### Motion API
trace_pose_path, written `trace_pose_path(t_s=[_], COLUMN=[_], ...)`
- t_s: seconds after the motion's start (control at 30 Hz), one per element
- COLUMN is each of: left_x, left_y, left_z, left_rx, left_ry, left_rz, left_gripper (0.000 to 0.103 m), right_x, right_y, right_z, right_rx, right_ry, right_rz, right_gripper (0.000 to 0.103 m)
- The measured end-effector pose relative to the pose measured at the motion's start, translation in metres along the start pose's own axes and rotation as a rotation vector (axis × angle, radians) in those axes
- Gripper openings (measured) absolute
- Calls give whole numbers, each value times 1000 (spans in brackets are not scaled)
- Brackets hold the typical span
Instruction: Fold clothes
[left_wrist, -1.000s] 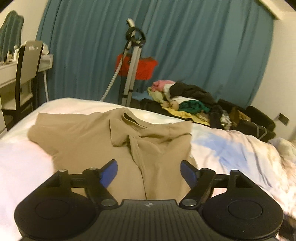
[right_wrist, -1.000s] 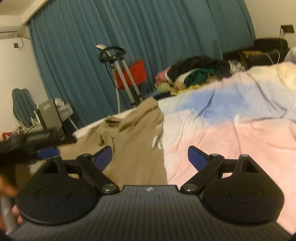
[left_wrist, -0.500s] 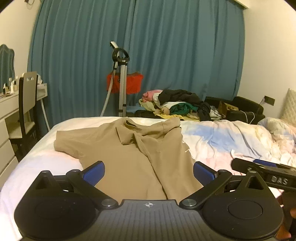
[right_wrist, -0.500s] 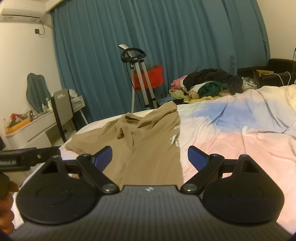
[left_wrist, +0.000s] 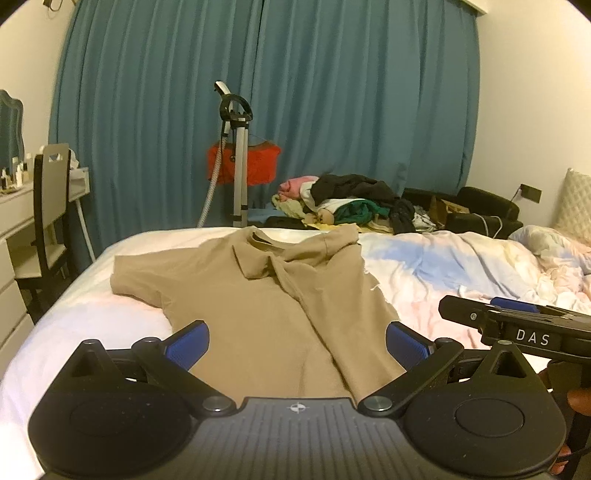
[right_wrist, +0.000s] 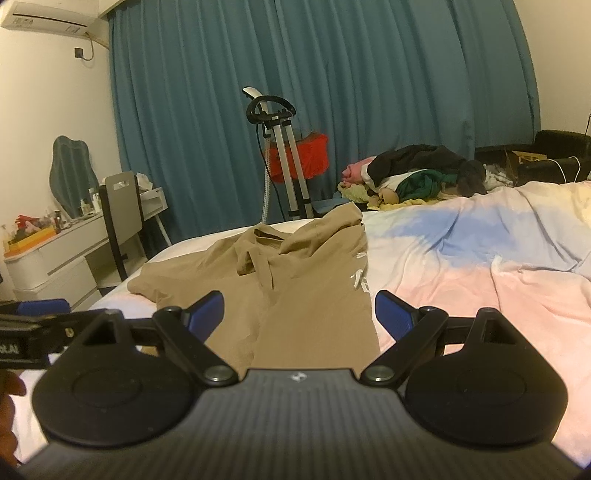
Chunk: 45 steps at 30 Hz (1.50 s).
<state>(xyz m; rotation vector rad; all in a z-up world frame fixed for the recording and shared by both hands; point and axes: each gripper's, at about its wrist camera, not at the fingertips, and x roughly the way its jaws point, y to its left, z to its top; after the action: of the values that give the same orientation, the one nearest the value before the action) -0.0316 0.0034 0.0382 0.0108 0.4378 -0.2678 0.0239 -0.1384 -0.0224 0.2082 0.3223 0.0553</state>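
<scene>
Tan shirt (left_wrist: 258, 306) lying partly folded on bed (left_wrist: 443, 273), left gripper (left_wrist: 297, 343) w/ fingers apart, holding nothing, right gripper (right_wrist: 299, 312) likewise spread & empty, both held above shirt's near hem, pile of clothes (left_wrist: 347, 201) beyond bed

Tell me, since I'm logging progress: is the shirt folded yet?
Partly: the shirt has one side flapped over its middle; one sleeve lies spread on the bed.

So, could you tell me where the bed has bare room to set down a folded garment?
Bare bedspread lies right of the tan shirt, and a white strip lies left of it. The clothes pile beyond the bed is crowded.
</scene>
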Motion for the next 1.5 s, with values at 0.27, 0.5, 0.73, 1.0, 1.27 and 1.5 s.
trace_pose_path(t_s=[0.27,0.5,0.73,1.0,1.27,1.5], left_x=[-10,-5,-1,26,42,40], left_y=[17,46,73,144,169,159], left_z=[6,10,3,-9,-15,-16], left_rx=[-11,-67,-97,-358,-417,-406], left_ry=[-24,17,7,-27,-109,-155], left_rz=[31,54,34,122,232,223], left_gripper=[103,103,103,103,103,103], right_x=[9,65,182,304,370,367], right_y=[4,21,96,223,297,285], right_z=[-7,6,13,6,-19,21], right_rx=[-11,-80,-270,-418,-471,-442], right_ry=[27,169,291,297,286,206], right_rz=[-34,43,233,433,385,234], right_gripper=[90,90,90,90,86,7])
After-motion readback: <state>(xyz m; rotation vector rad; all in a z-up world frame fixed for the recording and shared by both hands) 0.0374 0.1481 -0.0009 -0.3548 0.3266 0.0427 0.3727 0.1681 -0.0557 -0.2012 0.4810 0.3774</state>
